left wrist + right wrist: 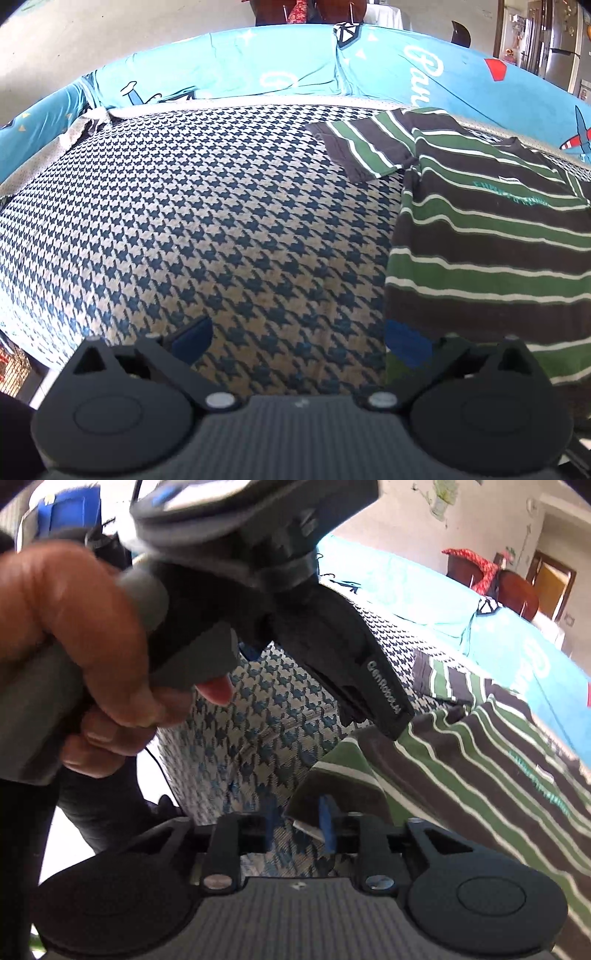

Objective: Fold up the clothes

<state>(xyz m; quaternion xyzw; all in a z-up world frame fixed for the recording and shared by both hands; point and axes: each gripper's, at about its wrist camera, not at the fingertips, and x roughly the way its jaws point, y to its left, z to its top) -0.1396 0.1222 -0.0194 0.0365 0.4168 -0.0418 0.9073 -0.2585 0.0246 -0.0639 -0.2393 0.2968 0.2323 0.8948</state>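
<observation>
Left jaws: your left gripper (297,341) stands wide apart, and nothing lies between its blue pads but patterned cover. One pad (408,347) overlaps the near hem of the shirt in the left wrist view; I cannot tell whether it touches the cloth.

Right jaws: your right gripper (297,827) is partly closed, with a gap showing. A lifted corner of cloth sits against the right blue pad (327,823), but the other pad stands off it. The pinch looks loose or not yet made; I cannot tell if it truly holds.

Shirt: the striped shirt (491,236), green, dark and white, lies spread flat on the houndstooth bed cover (207,221). One short sleeve (364,147) points outward. Its near corner is raised at your right gripper.

Your hand: seen from the right wrist, your left hand (77,642) grips the other tool's handle, above the bed's edge.

Beyond: a turquoise printed sheet (258,74) runs along the far side of the bed.

Step in hand: by my reading, you are taking or letting go of the hem corners. The scene fits both lifting for a fold and setting one down.

Next move: whichever it is, check the right pinch. Both pads should meet the cloth squarely before any pull.
</observation>
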